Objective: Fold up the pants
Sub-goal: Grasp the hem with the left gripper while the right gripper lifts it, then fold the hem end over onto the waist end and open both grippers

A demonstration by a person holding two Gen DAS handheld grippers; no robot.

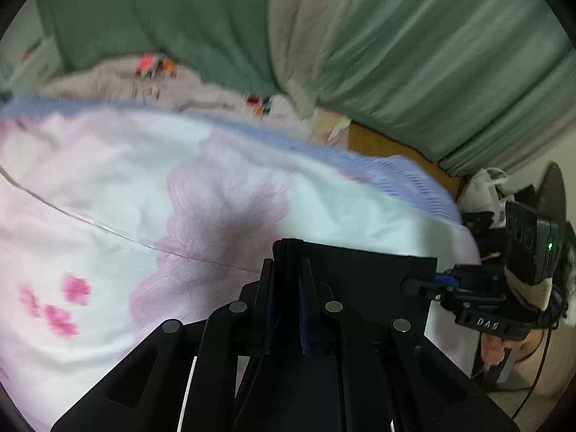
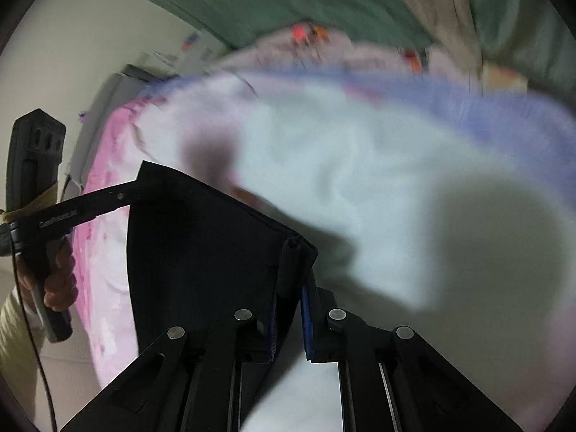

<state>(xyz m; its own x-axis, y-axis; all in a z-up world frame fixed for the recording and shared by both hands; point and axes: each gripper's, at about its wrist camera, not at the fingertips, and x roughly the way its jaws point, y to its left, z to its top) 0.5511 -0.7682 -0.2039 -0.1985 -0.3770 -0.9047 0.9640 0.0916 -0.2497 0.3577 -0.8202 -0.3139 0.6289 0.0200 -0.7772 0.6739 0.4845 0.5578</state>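
The left gripper (image 1: 286, 288) has its 2 jaws drawn narrow on a doubled edge of the black fabric pants (image 1: 360, 270), which stand up between the blue-lined pads and run off to the right of the jaws. The right gripper (image 2: 291, 288) is likewise clamped on a rolled black edge of the same pants (image 2: 201, 237), with the cloth spreading left of its jaws toward the other tool. Both views are motion-blurred, so the garment appears to be carried in the air between the 2 grippers, above the bed.

Judged step: transporting a held edge across to complete a fold.

1. Both grips should be kept firm; any slack at either jaw is likely to let the layered edge slip out.
2. The 2 grippers should travel level and parallel, so the span of cloth between them stays taut and the crease forms straight.
3. The edge should be lowered onto the matching edge before either jaw opens.

Beyond the jaws lies the pink-and-white floral bedsheet (image 1: 108, 180), then a blue-striped folded blanket (image 1: 406, 180), and farthest away green pleated curtains (image 1: 450, 54).
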